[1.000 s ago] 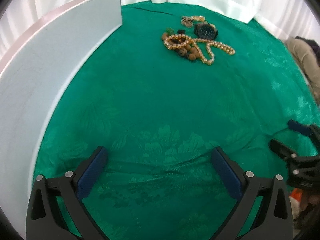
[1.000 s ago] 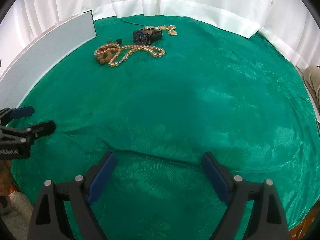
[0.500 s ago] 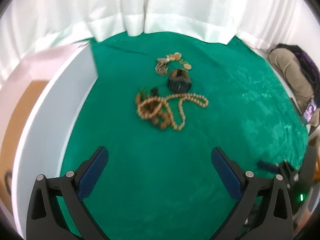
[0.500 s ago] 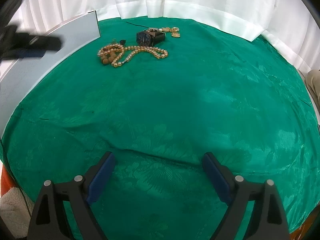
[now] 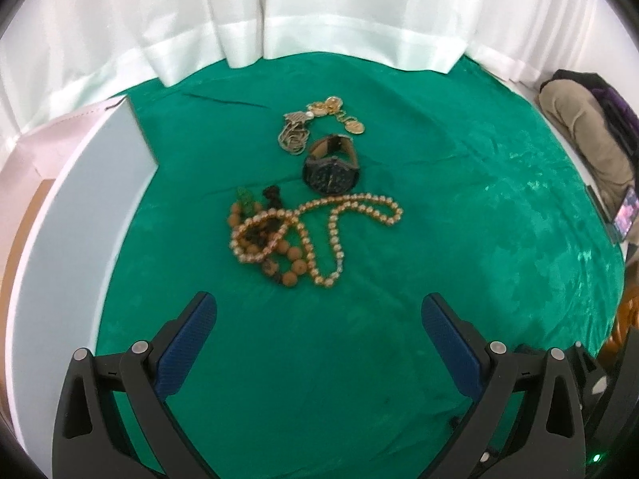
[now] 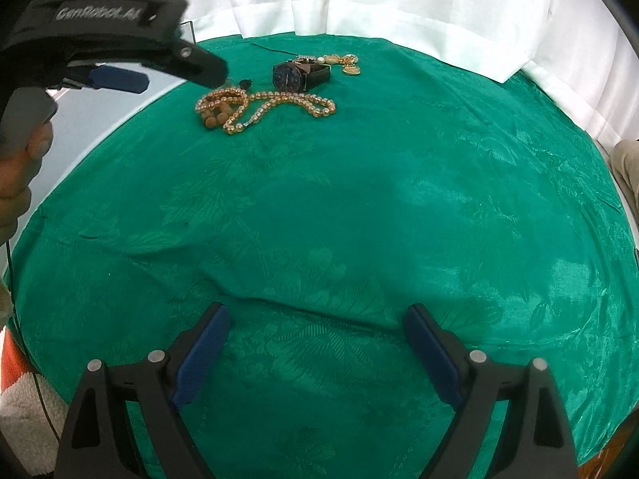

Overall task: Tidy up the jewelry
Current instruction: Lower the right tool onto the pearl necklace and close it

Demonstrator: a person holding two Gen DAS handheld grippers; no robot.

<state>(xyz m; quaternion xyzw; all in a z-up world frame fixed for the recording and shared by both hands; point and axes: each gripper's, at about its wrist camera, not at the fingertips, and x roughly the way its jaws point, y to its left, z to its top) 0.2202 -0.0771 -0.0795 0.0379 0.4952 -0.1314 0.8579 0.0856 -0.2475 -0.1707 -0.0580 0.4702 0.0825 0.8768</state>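
Both hand-held grippers gape, jewelry pile [image 5: 307,215] untouched on cloth.

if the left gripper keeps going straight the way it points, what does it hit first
Probably the gold bead necklace tangled with the brown beads; the open left gripper points at that pile, though depth is unclear.

The green cloth with a woven leaf pattern [image 6: 359,207] looks soft and a bit shiny. The string of round gold beads [image 5: 351,203] is glossy. The dark watch [image 5: 330,175] has a shiny smooth face. The white curtain [image 5: 319,12] is matt cloth.
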